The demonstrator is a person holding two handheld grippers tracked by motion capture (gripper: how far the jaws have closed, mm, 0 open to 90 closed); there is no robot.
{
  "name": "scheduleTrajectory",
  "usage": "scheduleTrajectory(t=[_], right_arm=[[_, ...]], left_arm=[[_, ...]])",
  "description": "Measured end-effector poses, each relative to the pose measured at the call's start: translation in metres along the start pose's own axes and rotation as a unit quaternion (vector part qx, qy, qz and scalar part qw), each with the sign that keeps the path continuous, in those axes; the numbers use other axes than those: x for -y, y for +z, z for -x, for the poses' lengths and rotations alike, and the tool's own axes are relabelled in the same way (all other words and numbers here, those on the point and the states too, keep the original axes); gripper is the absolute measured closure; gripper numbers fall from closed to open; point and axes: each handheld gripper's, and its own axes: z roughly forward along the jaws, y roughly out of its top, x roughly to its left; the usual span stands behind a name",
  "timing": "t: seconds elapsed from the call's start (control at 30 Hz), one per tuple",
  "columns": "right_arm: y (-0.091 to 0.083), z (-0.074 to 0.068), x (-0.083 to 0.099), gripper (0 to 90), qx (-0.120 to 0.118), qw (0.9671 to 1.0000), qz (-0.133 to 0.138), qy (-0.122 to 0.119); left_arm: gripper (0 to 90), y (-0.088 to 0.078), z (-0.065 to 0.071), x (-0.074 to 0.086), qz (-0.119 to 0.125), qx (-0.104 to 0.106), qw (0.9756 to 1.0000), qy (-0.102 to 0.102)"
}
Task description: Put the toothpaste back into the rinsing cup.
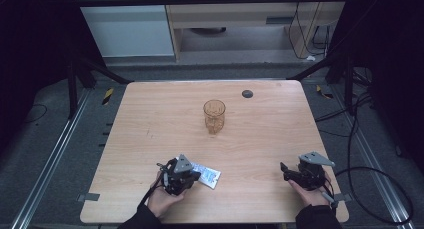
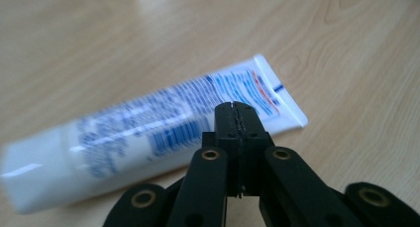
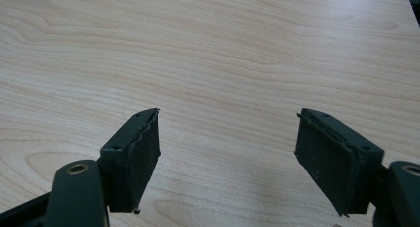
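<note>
A white toothpaste tube (image 1: 209, 174) with blue print lies flat on the wooden table (image 1: 150, 119) near its front edge. My left gripper (image 1: 196, 176) sits at the tube's left end. In the left gripper view its two black jaws are pressed together with nothing between them, and the gripper (image 2: 236, 109) is just in front of the tube (image 2: 158, 130), whose crimped end points right. My right gripper (image 1: 284, 170) rests at the front right of the table. In the right gripper view this gripper (image 3: 228, 133) stands wide open over bare wood.
An amber drinking glass (image 1: 214, 116) stands upright near the middle of the table. A small dark round disc (image 1: 247, 93) lies near the far edge. Dark metal frame legs and cables surround the table on the floor.
</note>
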Motion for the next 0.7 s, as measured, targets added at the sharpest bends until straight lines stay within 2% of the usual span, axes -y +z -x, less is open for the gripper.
scheduleTrajectory(t=[0.07,0.1,0.13,0.17,0.3,0.37,0.43,0.47,0.5,0.53,0.57,0.6,0.7], right_arm=[[0.000,0.000,0.000,25.3,0.001,1.0000,-0.001,0.000],[0.000,0.000,0.000,25.3,0.001,1.0000,-0.001,0.000],[0.000,0.000,0.000,25.3,0.001,1.0000,-0.001,-0.001],[0.000,0.000,0.000,25.3,0.001,1.0000,-0.001,-0.001],[0.001,0.000,0.000,25.3,0.002,1.0000,-0.001,0.001],[0.000,-0.001,0.000,25.3,0.002,1.0000,-0.001,0.001],[0.000,-0.001,0.000,25.3,0.002,1.0000,-0.001,0.001],[0.001,0.000,0.001,25.3,0.001,1.0000,-0.002,0.002],[0.001,0.000,0.001,25.3,0.001,1.0000,-0.002,0.002],[0.001,0.000,0.001,25.3,0.002,1.0000,-0.002,0.001],[0.001,0.000,0.001,25.3,0.002,1.0000,-0.002,0.001],[0.000,0.000,0.001,25.3,0.001,1.0000,-0.002,0.001],[0.000,0.000,0.001,25.3,0.001,1.0000,-0.001,0.000]], left_arm=[[89.7,-0.004,-0.005,-0.004,0.007,-0.005,1.0000,-0.001],[89.7,-0.012,-0.017,-0.011,0.016,-0.017,0.9997,-0.006],[89.7,-0.014,-0.024,-0.014,0.019,-0.021,0.9995,-0.009],[89.7,-0.014,-0.024,-0.014,0.019,-0.021,0.9995,-0.009],[89.7,-0.015,-0.049,-0.023,0.017,-0.038,0.9988,-0.025],[89.7,-0.008,-0.063,-0.027,0.002,-0.042,0.9987,-0.031],[89.7,-0.004,-0.067,-0.027,-0.004,-0.044,0.9985,-0.033],[89.7,0.003,-0.073,-0.027,-0.014,-0.040,0.9985,-0.036],[89.7,0.003,-0.073,-0.027,-0.014,-0.040,0.9985,-0.036],[89.7,0.011,-0.077,-0.025,-0.029,-0.040,0.9982,-0.035],[89.7,0.011,-0.077,-0.025,-0.029,-0.040,0.9982,-0.035],[89.7,0.018,-0.078,-0.022,-0.043,-0.039,0.9978,-0.031],[89.7,0.023,-0.078,-0.019,-0.056,-0.034,0.9976,-0.022]])
